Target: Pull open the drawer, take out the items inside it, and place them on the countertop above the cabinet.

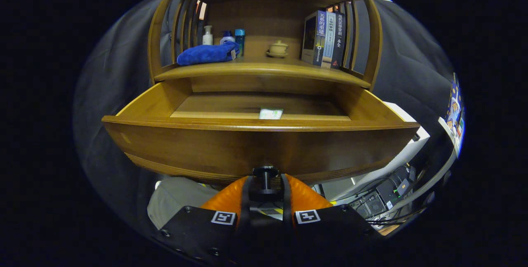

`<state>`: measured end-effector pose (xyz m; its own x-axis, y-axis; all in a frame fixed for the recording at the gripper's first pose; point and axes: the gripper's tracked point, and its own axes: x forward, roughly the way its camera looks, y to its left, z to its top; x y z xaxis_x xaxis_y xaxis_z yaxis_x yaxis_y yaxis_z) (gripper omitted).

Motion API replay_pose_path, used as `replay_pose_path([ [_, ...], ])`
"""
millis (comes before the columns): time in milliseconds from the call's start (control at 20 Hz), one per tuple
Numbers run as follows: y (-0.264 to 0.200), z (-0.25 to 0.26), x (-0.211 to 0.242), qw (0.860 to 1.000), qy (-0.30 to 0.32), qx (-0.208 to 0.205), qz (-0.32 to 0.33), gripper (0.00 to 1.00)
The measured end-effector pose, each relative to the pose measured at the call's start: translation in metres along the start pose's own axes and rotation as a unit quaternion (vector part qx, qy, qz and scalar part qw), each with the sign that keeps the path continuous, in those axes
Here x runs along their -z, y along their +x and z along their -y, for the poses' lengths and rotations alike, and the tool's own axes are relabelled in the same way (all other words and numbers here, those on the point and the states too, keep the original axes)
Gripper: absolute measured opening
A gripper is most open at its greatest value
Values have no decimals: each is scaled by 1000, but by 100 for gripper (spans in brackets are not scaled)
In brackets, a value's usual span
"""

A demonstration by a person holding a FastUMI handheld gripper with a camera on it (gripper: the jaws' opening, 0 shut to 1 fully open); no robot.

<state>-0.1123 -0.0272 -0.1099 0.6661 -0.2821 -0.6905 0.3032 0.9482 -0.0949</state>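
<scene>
Dark booth cloth is hanging behind a wooden cabinet, whose drawer is standing pulled well out toward the camera. The gripper is sitting at the drawer front with its two fingers clenched on the knob, one finger on each side of the stem; this grasp is what is giving the pull its purchase. Inside the drawer, a small pale packet is lying flat on the floor, just behind the front wall and roughly in line with the fingers. It is the only item visible there, though the near floor is being hidden by the front wall. On the countertop above, a blue towel, bottles, a lidded cup and upright books are occupying the sides and back, leaving bare wood at the front centre, probably the easiest place for the packet. Judged from this, the opening step is looking complete, and the fingers need to release the knob before reaching over the front wall.
</scene>
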Motion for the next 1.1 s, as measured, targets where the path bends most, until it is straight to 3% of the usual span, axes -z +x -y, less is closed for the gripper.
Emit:
replay_pose_path([
  [400,-1,-1,1,1000,-8,2,7,39],
  [550,-1,-2,2,1000,-9,0,4,46],
  [650,-2,1,-3,1000,-6,1,13,52],
  [950,-11,8,-16,999,-7,1,36,100],
  [1100,-34,13,-58,993,12,5,121,99],
])
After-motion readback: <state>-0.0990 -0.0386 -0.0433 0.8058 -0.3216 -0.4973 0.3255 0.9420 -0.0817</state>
